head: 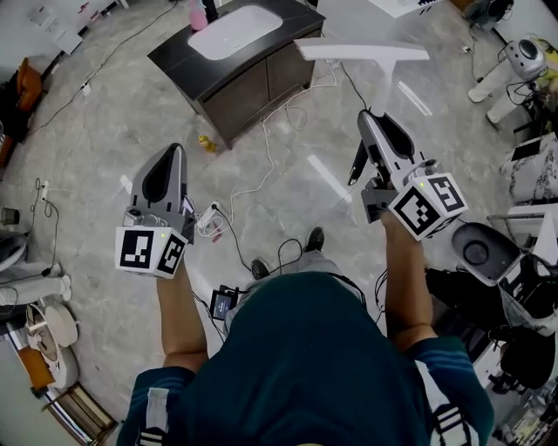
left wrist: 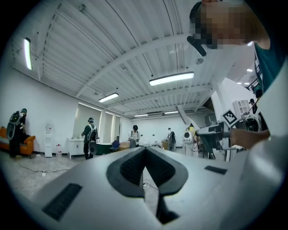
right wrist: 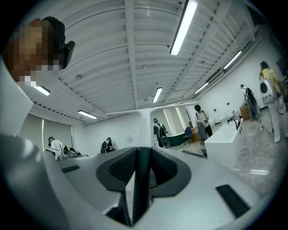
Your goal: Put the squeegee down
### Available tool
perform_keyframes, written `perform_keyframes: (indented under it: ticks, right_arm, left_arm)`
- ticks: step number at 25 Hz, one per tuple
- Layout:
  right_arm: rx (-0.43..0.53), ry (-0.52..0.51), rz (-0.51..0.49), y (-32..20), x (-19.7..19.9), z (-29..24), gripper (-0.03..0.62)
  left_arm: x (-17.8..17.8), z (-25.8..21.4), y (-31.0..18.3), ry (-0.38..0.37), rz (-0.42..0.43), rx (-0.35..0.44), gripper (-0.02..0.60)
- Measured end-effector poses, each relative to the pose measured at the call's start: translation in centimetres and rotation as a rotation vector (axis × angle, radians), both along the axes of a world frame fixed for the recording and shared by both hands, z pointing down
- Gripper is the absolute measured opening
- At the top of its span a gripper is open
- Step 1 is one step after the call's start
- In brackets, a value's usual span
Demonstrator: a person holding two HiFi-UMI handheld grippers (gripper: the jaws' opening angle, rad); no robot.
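Note:
The squeegee [head: 362, 50] is a white T with a long flat blade across the top, held out in the air over the floor in front of the sink cabinet. Its handle runs back into my right gripper [head: 378, 120], which is shut on it. In the right gripper view the squeegee [right wrist: 144, 128] stands upright between the dark pads [right wrist: 121, 168] of that gripper [right wrist: 138, 157]. My left gripper [head: 173, 155] hangs level over the floor to the left, shut with nothing in it. In its own view the left gripper [left wrist: 145, 155] has its pads [left wrist: 130, 168] meeting.
A dark vanity cabinet [head: 253, 83] with a white sink and a pink bottle [head: 198, 15] stands ahead. Cables [head: 266, 152] trail over the grey floor near my feet. Equipment crowds the right edge, including a white machine [head: 520, 61] and a black round unit [head: 482, 250]. Other people stand far off.

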State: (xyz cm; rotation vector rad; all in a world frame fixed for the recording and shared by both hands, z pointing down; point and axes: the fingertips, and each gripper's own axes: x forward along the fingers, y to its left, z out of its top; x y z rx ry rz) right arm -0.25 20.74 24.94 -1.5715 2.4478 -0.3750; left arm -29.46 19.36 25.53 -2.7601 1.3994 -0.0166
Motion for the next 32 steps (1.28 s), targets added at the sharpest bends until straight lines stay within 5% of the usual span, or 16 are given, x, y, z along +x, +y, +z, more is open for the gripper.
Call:
perform_keyframes:
  ticks: [16, 32]
  right_arm:
    - [0.031, -0.047, -0.126, -6.5, 10.1, -0.4, 0.094]
    - [-0.013, -0.062, -0.074, -7.6, 14.5, 2.5, 0.094]
  left_arm:
    - [11.1, -0.8, -2.8, -0.059, -0.088, 0.006, 0.005]
    - [16.2, 1.3, -6.4, -0.069, 0.001, -0.020, 0.005]
